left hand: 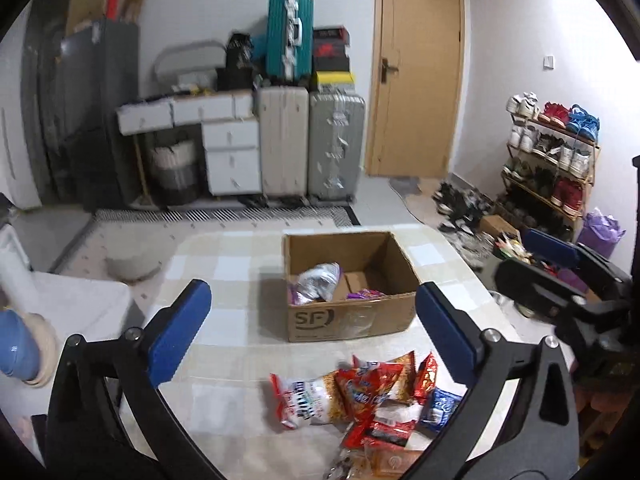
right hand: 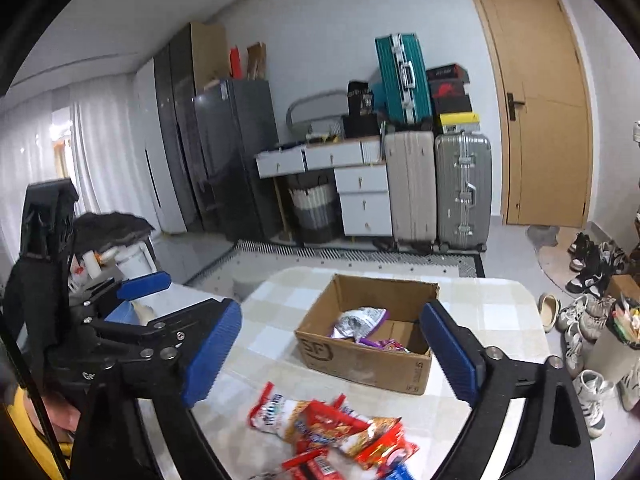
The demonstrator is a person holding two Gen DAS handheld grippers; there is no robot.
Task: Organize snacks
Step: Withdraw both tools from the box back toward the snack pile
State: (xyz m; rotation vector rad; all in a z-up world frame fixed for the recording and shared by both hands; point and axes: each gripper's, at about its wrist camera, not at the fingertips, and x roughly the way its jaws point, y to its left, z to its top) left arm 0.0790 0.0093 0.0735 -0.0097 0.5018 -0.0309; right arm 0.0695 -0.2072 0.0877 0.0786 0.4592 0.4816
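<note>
Both claws are held above the bench (left hand: 224, 320) with nothing gripped. The left claw (left hand: 312, 320) is spread wide, nothing between its blue pads, and the right claw (right hand: 332, 356) is likewise spread wide and empty. The cardboard box (left hand: 352, 320) stands open near the middle of the bench; a silver-and-purple bag (left hand: 318, 280) and a small purple packet (left hand: 366, 293) already lie inside it. A heap of red, orange and blue snack packets (left hand: 372, 396) lies on the bench just in front of the box, unsorted. The step in hand appears to be the return for another pick. Individual packets are blurred, so the topmost one cannot be singled out. A descent onto one packet at the heap's edge is called for next, then a closing of the pads.
</note>
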